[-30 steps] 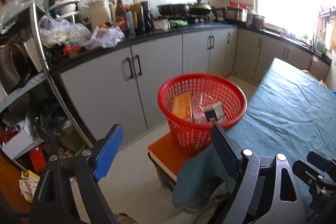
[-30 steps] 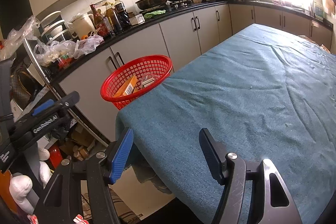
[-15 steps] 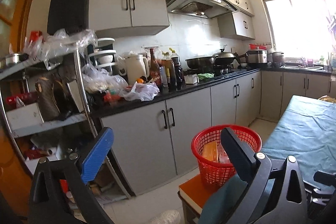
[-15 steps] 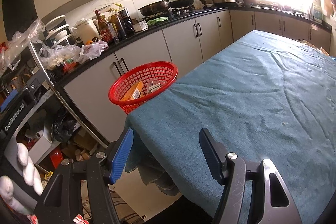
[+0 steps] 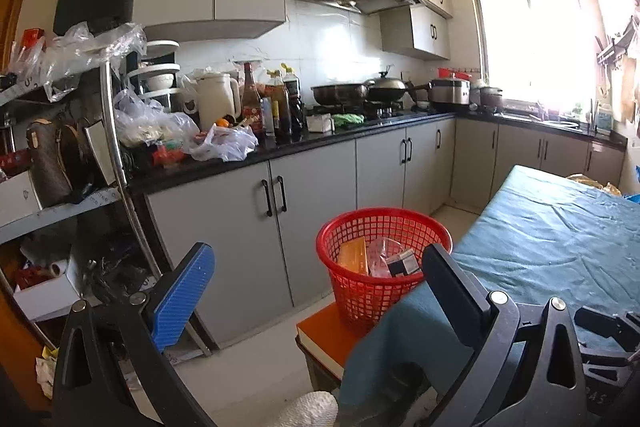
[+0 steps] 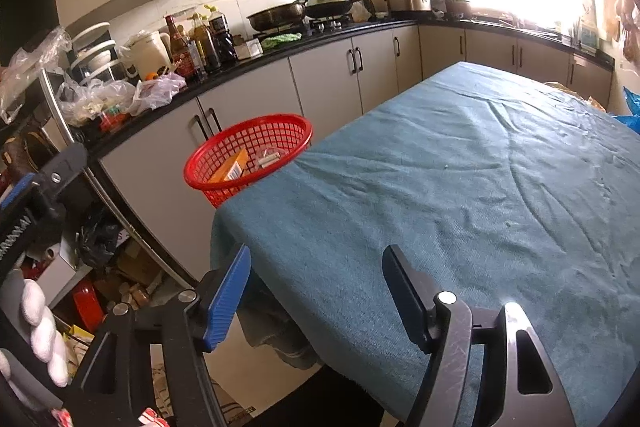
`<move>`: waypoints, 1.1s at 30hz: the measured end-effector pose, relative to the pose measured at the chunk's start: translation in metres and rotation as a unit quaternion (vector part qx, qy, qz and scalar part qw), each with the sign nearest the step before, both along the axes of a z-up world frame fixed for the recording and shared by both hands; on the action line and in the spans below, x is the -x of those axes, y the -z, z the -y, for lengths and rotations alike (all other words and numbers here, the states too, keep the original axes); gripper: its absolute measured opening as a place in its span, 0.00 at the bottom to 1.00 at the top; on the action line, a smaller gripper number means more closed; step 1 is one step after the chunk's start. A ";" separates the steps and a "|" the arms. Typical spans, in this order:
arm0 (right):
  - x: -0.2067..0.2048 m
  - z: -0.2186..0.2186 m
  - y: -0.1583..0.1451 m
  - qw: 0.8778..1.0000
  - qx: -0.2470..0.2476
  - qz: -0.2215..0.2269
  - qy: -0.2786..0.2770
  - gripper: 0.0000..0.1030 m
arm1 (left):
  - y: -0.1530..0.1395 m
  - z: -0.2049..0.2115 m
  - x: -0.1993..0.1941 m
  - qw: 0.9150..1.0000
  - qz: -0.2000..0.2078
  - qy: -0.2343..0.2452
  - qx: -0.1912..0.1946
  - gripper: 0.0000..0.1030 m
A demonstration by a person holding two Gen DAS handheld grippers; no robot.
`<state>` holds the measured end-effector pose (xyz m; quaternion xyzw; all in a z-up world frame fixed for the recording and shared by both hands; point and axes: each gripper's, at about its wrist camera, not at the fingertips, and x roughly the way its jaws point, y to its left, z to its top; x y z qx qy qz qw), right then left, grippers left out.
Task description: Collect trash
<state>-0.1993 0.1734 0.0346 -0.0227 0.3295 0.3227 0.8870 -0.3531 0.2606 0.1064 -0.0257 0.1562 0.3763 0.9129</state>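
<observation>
Your left gripper [image 5: 316, 291] stands with its jaws spread wide and nothing between them; it sits back from the red basket [image 5: 384, 267] and looks almost level across the kitchen, which suits a hand that has no load and is free to go for the next piece. Your right gripper [image 6: 316, 291] hangs over the near corner of the table [image 6: 480, 187], its jaws opening at this moment with only the blue-green cloth below them and nothing between the pads; angled down at the cloth, it reads as searching rather than carrying.

The basket stands on an orange stool [image 5: 324, 331] pushed tight against the table's end, its rim near tabletop level; that placing looks deliberate, since anything lifted off the cloth needs only a short carry over the edge. Inside it you can see an orange box [image 5: 354, 259], a crumpled clear wrapper [image 5: 382, 253] and a small dark carton [image 5: 404, 265]; so some trash is already collected.

The cloth itself shows no trash that I can make out (a few pale specks, too small to name); judged from that, the table part of the job looks close to done. The crowded counter [image 5: 224, 143] with its plastic bags is well apart from both grippers; whether any of that counts as trash, I cannot tell.
</observation>
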 end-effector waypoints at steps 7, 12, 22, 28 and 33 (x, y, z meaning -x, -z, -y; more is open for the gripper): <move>0.000 0.001 0.008 1.000 -0.003 -0.007 0.004 0.71 | 0.006 -0.009 -0.009 0.999 -0.028 -0.043 -0.007 1.00; 0.001 0.005 0.011 1.000 0.003 -0.009 0.004 0.71 | 0.020 -0.018 -0.013 0.997 -0.052 -0.060 0.014 1.00; 0.000 0.003 0.015 1.000 0.004 -0.013 0.007 0.71 | 0.041 -0.030 -0.026 0.992 -0.095 -0.045 0.065 1.00; -0.001 -0.005 0.017 1.000 0.011 -0.016 0.006 0.72 | 0.051 -0.039 -0.028 0.990 -0.105 -0.039 0.089 1.00; 0.003 -0.013 0.017 1.000 0.025 -0.005 0.001 0.75 | 0.058 -0.044 -0.030 0.987 -0.124 -0.046 0.093 1.00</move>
